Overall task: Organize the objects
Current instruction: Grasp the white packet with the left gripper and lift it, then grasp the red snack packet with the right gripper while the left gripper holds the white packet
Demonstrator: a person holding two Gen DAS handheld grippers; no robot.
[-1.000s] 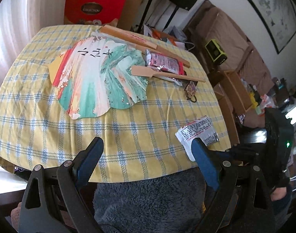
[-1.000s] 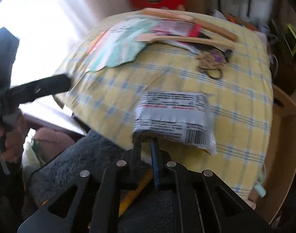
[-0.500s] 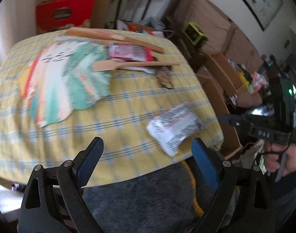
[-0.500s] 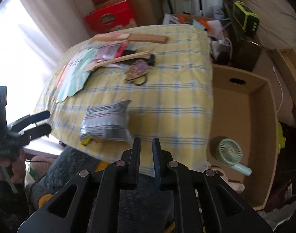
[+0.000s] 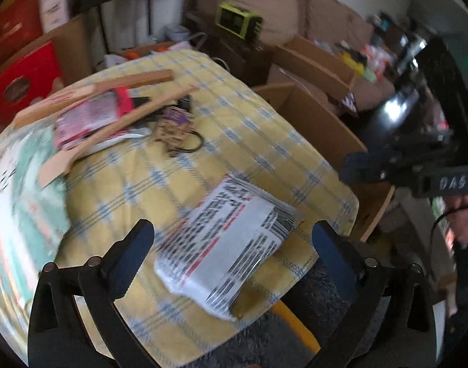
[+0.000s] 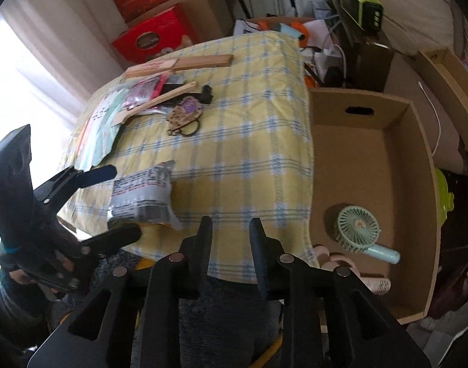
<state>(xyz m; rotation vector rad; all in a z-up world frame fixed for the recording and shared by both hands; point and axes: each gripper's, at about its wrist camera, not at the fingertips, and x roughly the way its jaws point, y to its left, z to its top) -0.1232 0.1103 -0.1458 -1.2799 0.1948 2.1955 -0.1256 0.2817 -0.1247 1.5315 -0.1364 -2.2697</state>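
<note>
Your left gripper (image 5: 232, 239): jaws wide apart, straddling silver packet (image 5: 224, 245) lying on yellow checked tablecloth (image 5: 240, 135), lower centre of frame, pads not pressing. Your right gripper (image 6: 229, 230): jaws just been opening, nothing between. Mint hand fan (image 6: 358, 230) in cardboard box (image 6: 372, 141), right of frame.

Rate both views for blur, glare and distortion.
Left wrist view: heavy motion smear, worst at the left edge over the paper fan; the printed packet still shows stripes, its text unreadable. Right wrist view: much sharper, the mint handheld fan in the cardboard box crisp; the window on the left is blown out white. Both bend straight edges, fisheye style.
</note>
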